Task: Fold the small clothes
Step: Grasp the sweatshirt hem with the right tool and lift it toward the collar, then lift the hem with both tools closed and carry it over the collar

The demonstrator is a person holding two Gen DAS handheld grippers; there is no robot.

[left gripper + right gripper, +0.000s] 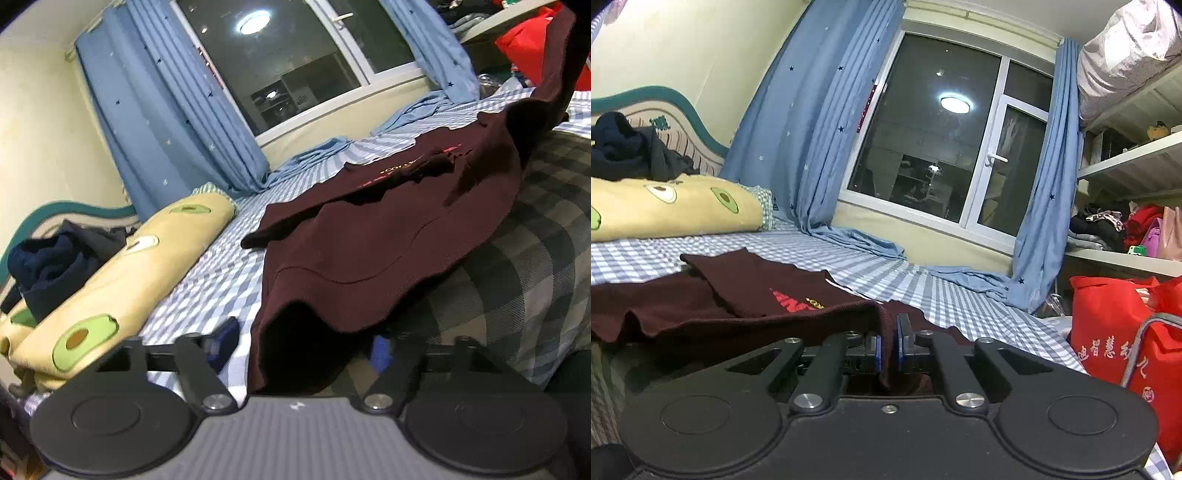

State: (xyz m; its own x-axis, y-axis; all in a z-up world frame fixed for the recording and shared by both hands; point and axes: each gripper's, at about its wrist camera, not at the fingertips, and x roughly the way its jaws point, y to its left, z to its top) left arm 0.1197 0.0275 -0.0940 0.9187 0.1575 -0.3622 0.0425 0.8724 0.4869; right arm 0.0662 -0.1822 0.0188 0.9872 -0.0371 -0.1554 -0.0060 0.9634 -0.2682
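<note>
1. Left wrist view: sits low over the bed (221, 273), just behind its gripper (303, 347) at the bottom edge, facing the window (280, 62) at upper centre. The frame is tilted.
2. Right wrist view: also low and close, facing the same window (945, 140), nearly level.
3. Both share the garment (369, 243), curtains (159, 110), pillow (122, 266) and checked sheet.

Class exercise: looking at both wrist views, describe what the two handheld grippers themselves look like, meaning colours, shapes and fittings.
The left gripper has a grey ribbed body, two black round discs, black linkage arms on silver pivot bolts, and blue pads. The right gripper has the same shape, but its body is black, with a small silver screw at centre and blue pads. No cables or sleeves show.
</note>
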